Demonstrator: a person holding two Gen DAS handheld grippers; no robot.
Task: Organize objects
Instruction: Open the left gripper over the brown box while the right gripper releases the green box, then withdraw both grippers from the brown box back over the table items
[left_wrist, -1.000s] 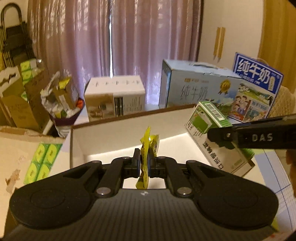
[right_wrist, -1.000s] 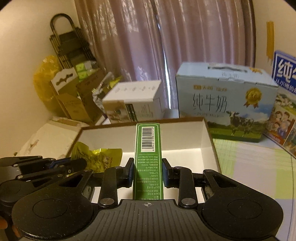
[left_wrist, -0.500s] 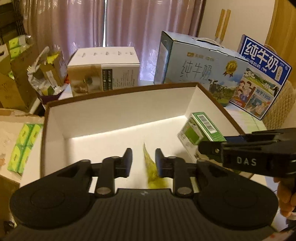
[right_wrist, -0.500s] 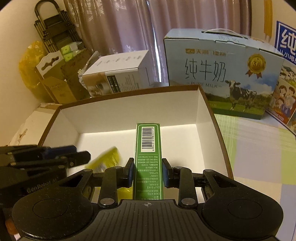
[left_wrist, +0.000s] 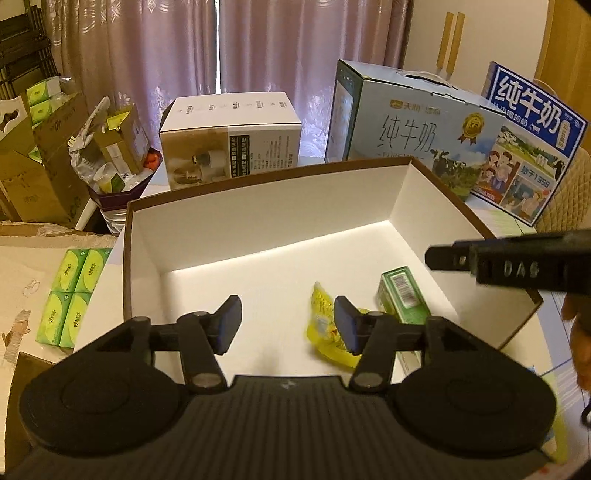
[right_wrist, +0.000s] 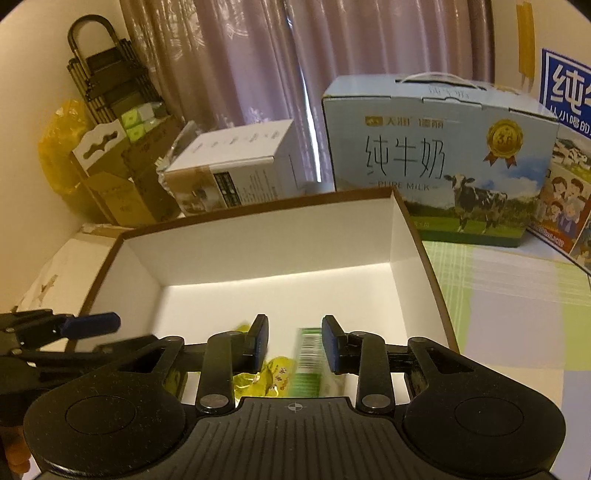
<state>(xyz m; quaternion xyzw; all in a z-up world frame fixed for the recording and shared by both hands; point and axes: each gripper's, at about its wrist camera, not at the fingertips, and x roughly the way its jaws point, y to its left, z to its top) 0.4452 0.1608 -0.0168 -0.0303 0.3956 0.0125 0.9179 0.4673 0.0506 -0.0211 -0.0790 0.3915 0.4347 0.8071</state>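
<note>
My left gripper (left_wrist: 286, 323) hangs over the open cardboard box (left_wrist: 266, 206), a brown-edged tray with white walls and a white floor. Its jaws have just been opening and now stand well apart with nothing between them. The yellow snack packet (left_wrist: 325, 328) lies on the box floor just beside and partly behind my right-hand finger (left_wrist: 345, 325); it is a crinkled, glossy pouch, bright yellow with some print I cannot read, free of the pads.

My right gripper (right_wrist: 293, 345) also points down into the box. Its jaws have just been opening a little, and the green carton (right_wrist: 308, 360) sits between them, blurred. The left pad is clear of it, with a gap showing; whether the right pad still touches its edge I cannot tell. From the left wrist view the same carton (left_wrist: 402, 299) is a slim green box with a white barcode label on its upper face, lying near the right wall of the box, just to the right of the yellow packet. In the right wrist view the packet (right_wrist: 273, 376) shows below my left finger, beside the carton.
</note>
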